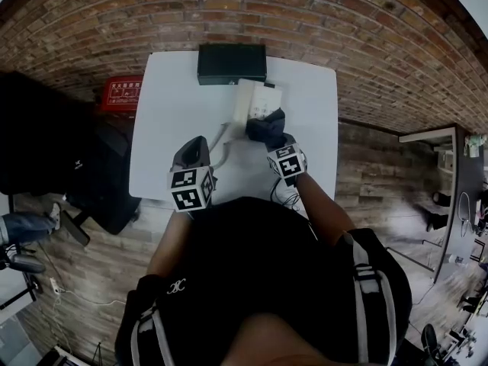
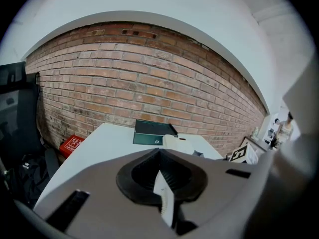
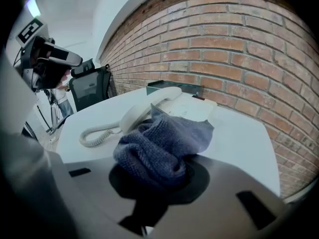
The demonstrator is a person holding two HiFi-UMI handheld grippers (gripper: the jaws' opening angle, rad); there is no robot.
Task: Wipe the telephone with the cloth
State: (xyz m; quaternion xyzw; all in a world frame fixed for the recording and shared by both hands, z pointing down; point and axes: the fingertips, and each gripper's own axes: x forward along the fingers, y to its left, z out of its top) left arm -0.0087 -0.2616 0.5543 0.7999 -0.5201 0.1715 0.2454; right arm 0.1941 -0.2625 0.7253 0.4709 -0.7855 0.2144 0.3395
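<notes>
A cream telephone (image 1: 257, 100) lies at the far middle of the white table (image 1: 164, 113), with its coiled cord (image 1: 222, 147) trailing toward me. In the right gripper view the handset (image 3: 144, 111) rests on the base (image 3: 194, 108), with the cord (image 3: 97, 133) to the left. A blue-grey knitted cloth (image 3: 159, 146) is bunched in my right gripper (image 3: 159, 178), which is shut on it; the cloth (image 1: 265, 126) touches the phone's near edge. My left gripper (image 1: 200, 142) hovers left of the cord, jaws together with nothing clearly between them (image 2: 162, 185). The phone (image 2: 179, 142) shows beyond it.
A black box (image 1: 232, 63) stands at the table's far edge against the brick wall (image 1: 366, 44), just behind the phone. A red box (image 1: 120, 94) sits on the floor to the left of the table, near a black chair (image 1: 46, 143). A desk (image 1: 450, 166) is at the right.
</notes>
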